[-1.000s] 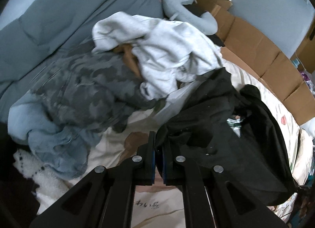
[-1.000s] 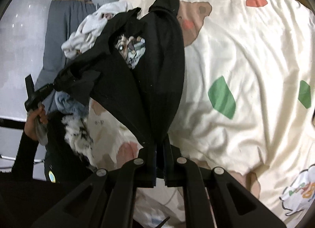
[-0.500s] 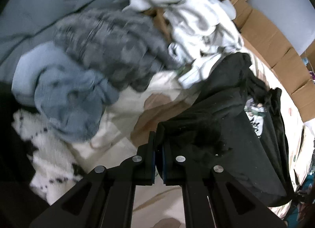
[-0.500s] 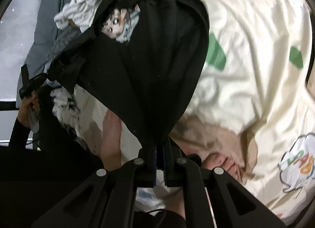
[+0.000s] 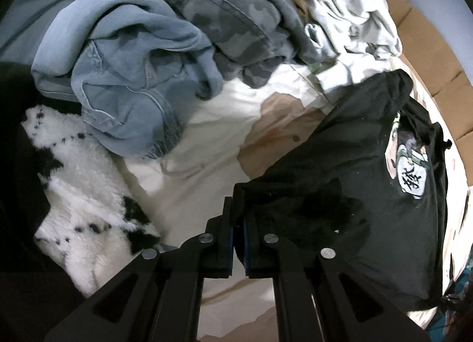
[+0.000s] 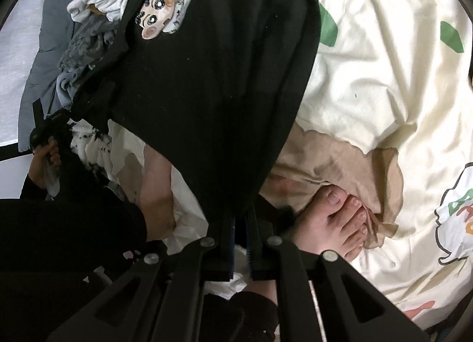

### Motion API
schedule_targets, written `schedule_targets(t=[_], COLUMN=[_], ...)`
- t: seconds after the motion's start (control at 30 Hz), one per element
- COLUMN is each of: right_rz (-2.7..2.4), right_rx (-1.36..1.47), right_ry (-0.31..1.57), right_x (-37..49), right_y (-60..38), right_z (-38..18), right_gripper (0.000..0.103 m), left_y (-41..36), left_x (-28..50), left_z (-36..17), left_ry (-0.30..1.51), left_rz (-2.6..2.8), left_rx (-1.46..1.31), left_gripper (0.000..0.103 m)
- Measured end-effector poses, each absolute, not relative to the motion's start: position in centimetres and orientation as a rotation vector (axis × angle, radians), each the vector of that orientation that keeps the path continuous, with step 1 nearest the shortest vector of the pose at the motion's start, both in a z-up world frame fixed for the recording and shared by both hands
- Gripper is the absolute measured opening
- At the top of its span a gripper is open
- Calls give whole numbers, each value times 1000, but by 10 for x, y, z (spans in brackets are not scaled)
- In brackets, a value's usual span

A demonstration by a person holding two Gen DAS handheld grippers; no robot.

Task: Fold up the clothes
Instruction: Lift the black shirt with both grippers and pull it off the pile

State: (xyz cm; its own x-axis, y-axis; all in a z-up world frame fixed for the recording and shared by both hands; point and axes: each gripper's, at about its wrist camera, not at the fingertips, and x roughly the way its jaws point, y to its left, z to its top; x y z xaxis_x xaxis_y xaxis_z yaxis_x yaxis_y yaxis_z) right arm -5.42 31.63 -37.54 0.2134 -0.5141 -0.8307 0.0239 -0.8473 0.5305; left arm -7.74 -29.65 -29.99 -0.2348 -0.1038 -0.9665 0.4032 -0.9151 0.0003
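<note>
A black T-shirt (image 5: pixel 354 188) with a cartoon print hangs stretched between my two grippers above a cream patterned bedsheet (image 5: pixel 212 141). My left gripper (image 5: pixel 239 218) is shut on one corner of it. In the right wrist view the same T-shirt (image 6: pixel 212 91) spreads wide, print facing up, and my right gripper (image 6: pixel 241 224) is shut on another corner. The left gripper (image 6: pixel 44 132) also shows there at the far left, held by a hand.
A pile of unfolded clothes lies beyond: a blue denim piece (image 5: pixel 124 76), camouflage trousers (image 5: pixel 230 11) and a white garment (image 5: pixel 348 17). A fluffy white and black rug (image 5: pixel 82 188) is at left. Bare feet (image 6: pixel 334 224) rest on the bedsheet (image 6: pixel 384 91). Cardboard (image 5: pixel 428 46) lines the right.
Both grippers have pulled the T-shirt back toward me and spread it wider. The clothes pile has moved up in the left view; my feet have come into the right view.
</note>
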Motion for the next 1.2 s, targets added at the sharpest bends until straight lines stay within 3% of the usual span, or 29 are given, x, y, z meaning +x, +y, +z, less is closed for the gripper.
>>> schedule_targets(t=[0.1,0.43,0.73,0.83,1.2], right_rz=[-1717,-1951,-2071,-2097,-2199], right_rx=[2047,1895,1753,1724,1670], right_ry=[-460,-396,-330,-335,-332], right_x=[-70,-159,-246,-269,-346], right_y=[323,332,319,312,302], right_z=[-375,-373,-373,-373,-380], right_gripper=[16,53,67,78,79], left_y=[-303,-312,-317,-320,-324], left_x=[-81,-87,-89,-91,-91], left_z=[-300,-311,-329,-333,-351], left_ry=[342,330,356,366,412], left_rz=[-2212,-2192,-2166,-2162,-2143], left_rx=[1693,1706,1727,1730,1745], left_gripper=[4,4,4,4,4])
